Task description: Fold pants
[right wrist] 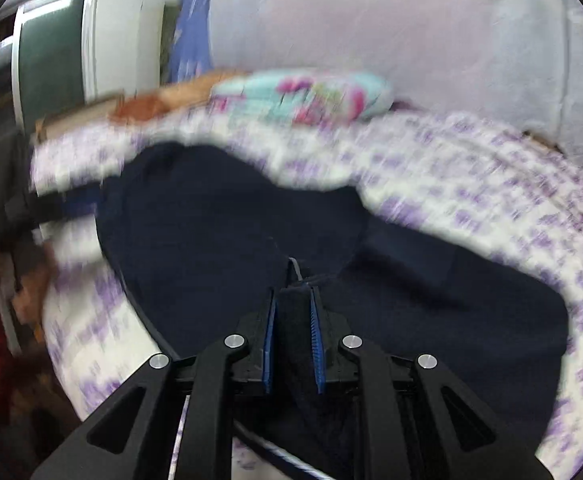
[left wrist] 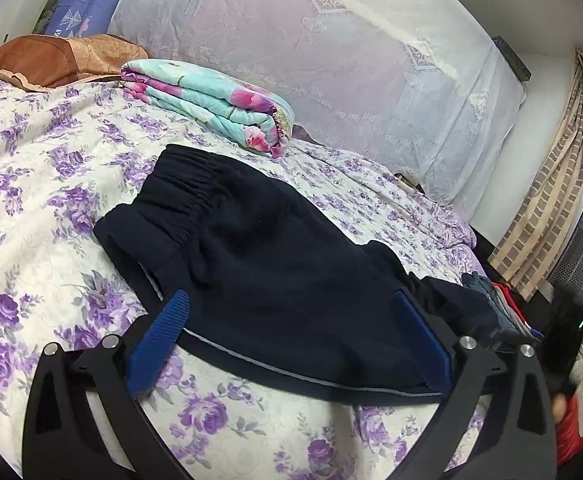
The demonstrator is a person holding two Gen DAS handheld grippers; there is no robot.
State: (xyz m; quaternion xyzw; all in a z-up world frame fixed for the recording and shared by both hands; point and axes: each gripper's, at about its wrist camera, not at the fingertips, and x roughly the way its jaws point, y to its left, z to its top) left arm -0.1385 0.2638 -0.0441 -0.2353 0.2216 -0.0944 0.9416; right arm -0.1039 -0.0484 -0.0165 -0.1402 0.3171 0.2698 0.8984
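Lying across the middle of the left wrist view, the dark pants (left wrist: 259,272) rest on the bed (left wrist: 31,208) with the flowered sheet, waistband toward the upper left. The left gripper (left wrist: 291,322) has its fingers wide apart, pants between them, unpressed. The right gripper (right wrist: 293,300) has fingers clamped on a pants fold. A folded quilt (left wrist: 211,100) sits above. No writing is legible.

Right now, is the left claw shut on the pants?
No, the left claw stands wide open, its blue pads apart over the dark pants.
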